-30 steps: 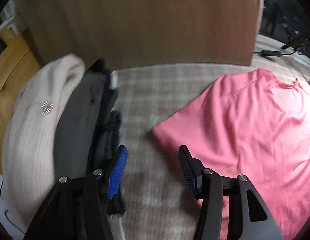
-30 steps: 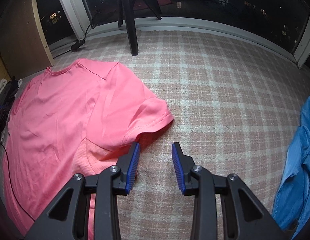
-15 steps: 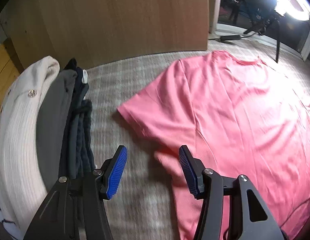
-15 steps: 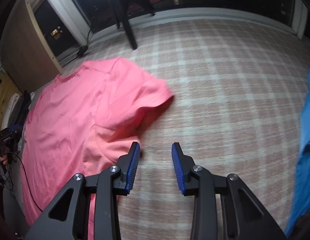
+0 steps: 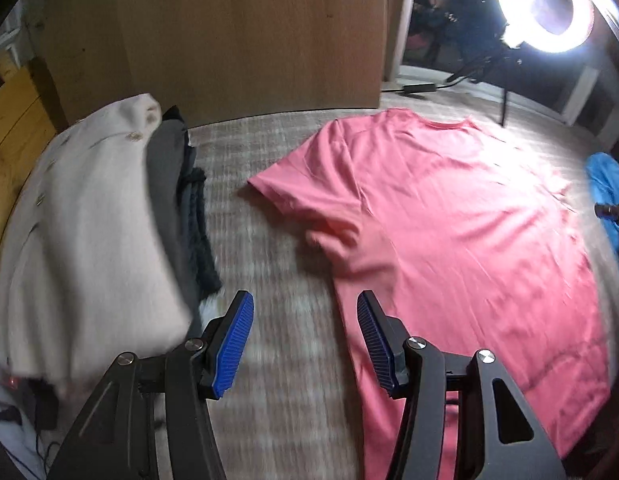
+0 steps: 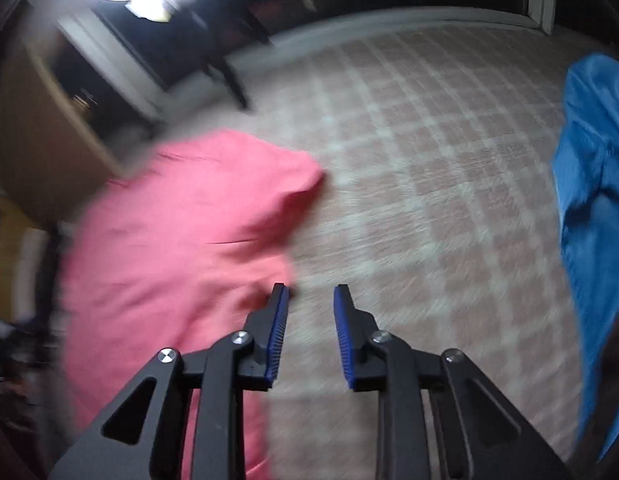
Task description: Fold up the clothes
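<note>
- The pink T-shirt [image 5: 449,220] lies spread flat on the checked carpet [image 5: 277,272], ahead and to the right of the left gripper [image 5: 305,340].
- The left gripper's jaws are parted, with nothing between them; only bare carpet shows in the gap.
- The right-hand blue pad of that gripper sits just at the shirt's side edge, the left-hand pad out over carpet.
- In the right wrist view the same T-shirt [image 6: 181,248] lies ahead and to the left of the right gripper [image 6: 307,336].
- The right gripper's jaws have just been closing but remain apart, and nothing is gripped; carpet shows between the pads.
- Its left-hand pad overlaps the shirt's side edge in the picture; whether it touches the cloth I cannot tell, as the view is blurred.
- The shirt's long axis runs away from both grippers: the neckline [image 5: 441,122] is at the far end and the hem at the near end, by the jaws.
- One short sleeve [image 5: 293,192] sticks out sideways ahead of the left gripper's gap; the other sleeve [image 6: 285,176] points out ahead of the right gripper.
- Left of the left jaws is a stack of folded clothes [image 5: 121,236], cream on top of grey and dark pieces.
- A blue garment [image 6: 593,208] lies well to the right of the right jaws.
- A lit ring light [image 5: 545,4] stands beyond the shirt's collar end.
</note>
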### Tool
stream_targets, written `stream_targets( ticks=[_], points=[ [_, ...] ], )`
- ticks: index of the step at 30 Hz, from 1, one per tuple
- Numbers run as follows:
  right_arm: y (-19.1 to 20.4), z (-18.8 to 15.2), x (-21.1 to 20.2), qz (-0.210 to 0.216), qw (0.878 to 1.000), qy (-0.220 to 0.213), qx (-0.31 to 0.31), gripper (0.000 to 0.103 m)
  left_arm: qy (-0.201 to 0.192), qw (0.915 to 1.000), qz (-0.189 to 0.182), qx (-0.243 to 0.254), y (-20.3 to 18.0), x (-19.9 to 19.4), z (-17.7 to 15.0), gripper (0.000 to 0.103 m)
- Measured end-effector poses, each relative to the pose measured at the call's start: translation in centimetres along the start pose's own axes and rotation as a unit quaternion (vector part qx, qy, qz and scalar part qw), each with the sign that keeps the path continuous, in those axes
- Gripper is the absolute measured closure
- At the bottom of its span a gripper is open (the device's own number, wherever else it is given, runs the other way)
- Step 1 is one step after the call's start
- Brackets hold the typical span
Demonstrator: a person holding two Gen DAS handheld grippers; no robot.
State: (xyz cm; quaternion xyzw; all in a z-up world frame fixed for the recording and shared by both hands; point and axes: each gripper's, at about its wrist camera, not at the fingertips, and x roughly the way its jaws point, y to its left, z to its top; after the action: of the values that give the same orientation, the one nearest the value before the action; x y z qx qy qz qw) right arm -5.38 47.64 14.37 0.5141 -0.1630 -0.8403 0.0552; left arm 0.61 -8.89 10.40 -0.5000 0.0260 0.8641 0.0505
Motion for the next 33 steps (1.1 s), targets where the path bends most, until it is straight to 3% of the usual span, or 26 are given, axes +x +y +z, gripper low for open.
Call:
stream_targets(
  ticks=[3,7,9,12,18,23,31,33],
  points=[
    [1.2,-3.8,-4.4,0.000,0.999,-0.008,-0.034,0.079,0.006,0.9997,-0.021,0.008,0.6,-2.7,-3.4,0.051],
    [1.3,-11.5,-7.8,-0.028,0.997,0.030,-0.066,0.079,0.041,0.9978,-0.052,-0.005,1.5,-5.1,-9.3,0.051],
    [0.7,-15.3,-8.8,-0.039,0.996,0.054,-0.061,0.079,0.060,0.9955,-0.070,-0.023,1.5,-6.2,-12.6,0.051],
    [-0.9,-20.4,-9.9,-0.020,0.997,0.075,-0.025,0.079,0.071,0.9904,-0.102,-0.059,0.8,-7.9,-17.5,0.051],
    [-1.2,-25.7,-9.6,-0.019,0.994,0.096,-0.051,0.079,0.090,0.9858,-0.115,-0.083,-2.9,-8.5,-23.8,0.051],
    [-1.6,-27.7,-9.5,-0.022,0.993,0.089,-0.071,0.079,0.093,0.9895,-0.096,-0.055,-5.4,-7.7,-25.7,0.054],
    [-1.0,-29.8,-9.2,-0.003,0.991,0.082,-0.109,0.079,0.091,0.9873,-0.107,-0.074,-5.8,-5.9,-26.6,0.087],
    [-0.8,-30.2,-9.3,0.003,0.990,0.077,-0.115,0.079,0.088,0.9871,-0.110,-0.075,-5.8,-5.8,-26.7,0.102]
  ],
)
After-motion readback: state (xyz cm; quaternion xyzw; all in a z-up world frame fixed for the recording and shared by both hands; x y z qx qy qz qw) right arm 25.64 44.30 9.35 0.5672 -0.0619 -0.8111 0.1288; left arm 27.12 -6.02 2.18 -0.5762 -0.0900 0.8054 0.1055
